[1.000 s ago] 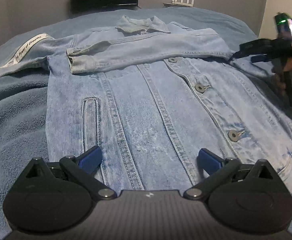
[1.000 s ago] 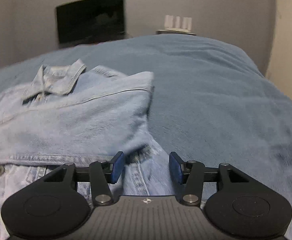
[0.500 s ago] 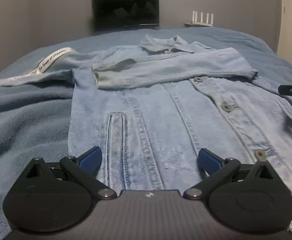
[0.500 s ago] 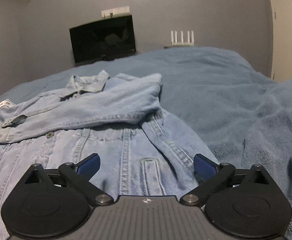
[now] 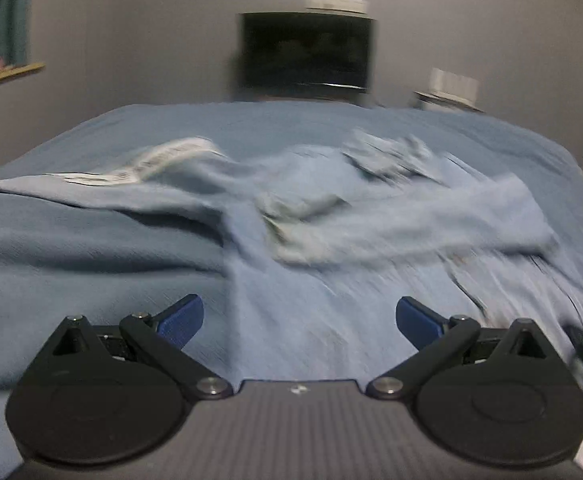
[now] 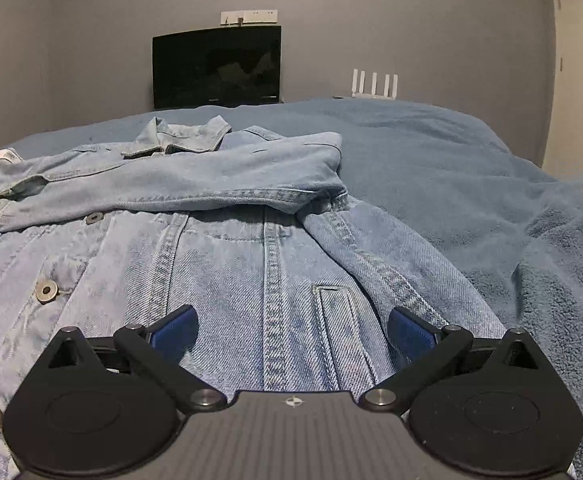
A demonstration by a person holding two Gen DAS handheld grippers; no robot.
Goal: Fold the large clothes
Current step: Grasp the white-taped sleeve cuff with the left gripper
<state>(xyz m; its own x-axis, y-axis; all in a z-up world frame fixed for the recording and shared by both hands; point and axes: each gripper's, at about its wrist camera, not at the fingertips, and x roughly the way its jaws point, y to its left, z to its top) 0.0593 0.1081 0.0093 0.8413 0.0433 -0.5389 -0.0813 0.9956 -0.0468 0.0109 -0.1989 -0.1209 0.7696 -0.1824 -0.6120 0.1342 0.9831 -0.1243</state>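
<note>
Denim jacket (image 6: 219,240) lies front-up on the blue blanket (image 6: 471,184), collar (image 6: 183,138) toward the far wall. One sleeve (image 6: 163,184) is folded across the chest; the other sleeve (image 5: 103,176), with the white printed strip, lies stretched out over the blanket. My right claw (image 6: 289,332) is spread wide above the lower front near the pocket, holding nothing. My left claw (image 5: 299,320) is also wide apart over the jacket's edge, nothing gripped; that view is blurred. Dark screen (image 6: 216,67) stands against the wall.
</note>
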